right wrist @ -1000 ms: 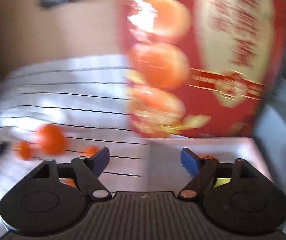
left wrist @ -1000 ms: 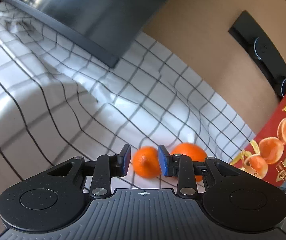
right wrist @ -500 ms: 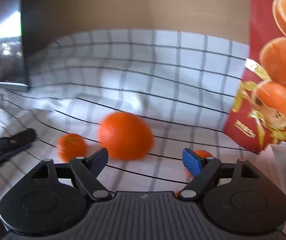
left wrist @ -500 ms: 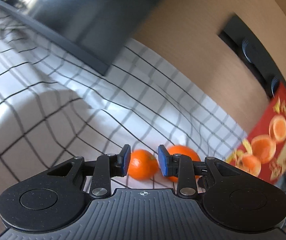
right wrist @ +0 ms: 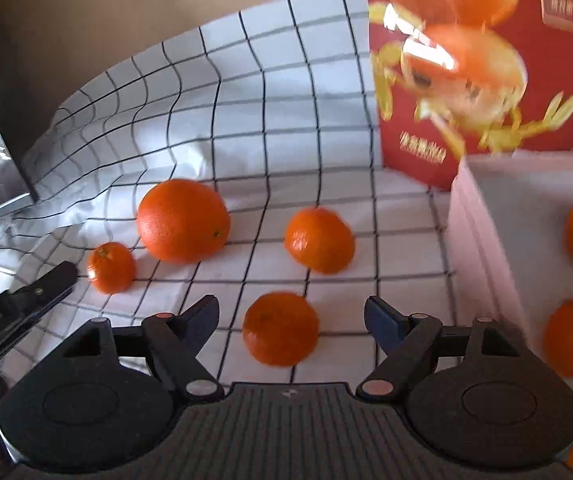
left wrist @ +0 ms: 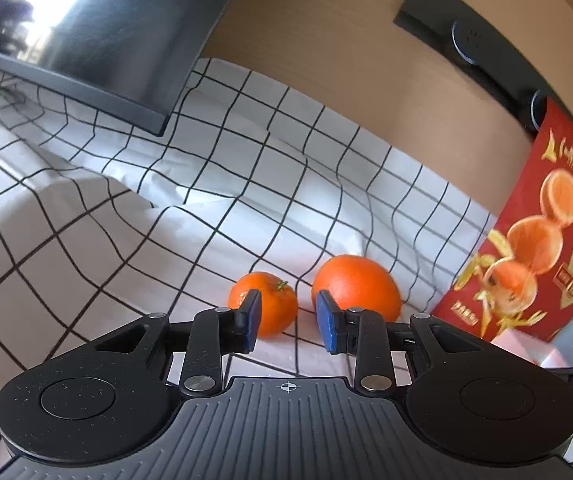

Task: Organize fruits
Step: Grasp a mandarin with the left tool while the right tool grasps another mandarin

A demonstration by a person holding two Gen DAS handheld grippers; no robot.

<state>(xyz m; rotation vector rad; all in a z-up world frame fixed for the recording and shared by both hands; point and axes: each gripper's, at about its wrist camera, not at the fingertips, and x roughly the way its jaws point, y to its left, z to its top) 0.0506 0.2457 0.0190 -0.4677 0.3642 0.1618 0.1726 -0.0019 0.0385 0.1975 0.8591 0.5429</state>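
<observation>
On the checked cloth (right wrist: 286, 120) lie a big orange (right wrist: 182, 220) and three mandarins: one small (right wrist: 110, 268), one further back (right wrist: 320, 240), one nearest (right wrist: 280, 328). My right gripper (right wrist: 292, 320) hangs just above the nearest mandarin, which sits between its closing jaws; the pads stand apart from it. My left gripper (left wrist: 288, 322) is open by a narrow gap with nothing in it. Just ahead of its left pad rests the small mandarin (left wrist: 264, 304), with the big orange (left wrist: 356, 286) to the right. Its dark finger (right wrist: 42, 288) shows at the left of the right wrist view.
A white box (right wrist: 482, 240) holding several mandarins stands at the right, its red printed lid (right wrist: 486, 60) upright behind it. A dark monitor (left wrist: 86, 40) overhangs the cloth at the back left. A brown wall with a black strip (left wrist: 478, 48) closes the back.
My right gripper swung from facing the red lid down over the loose mandarins on the cloth. The left gripper rolled and shifted slightly, so the small mandarin now sits nearer its left pad.
</observation>
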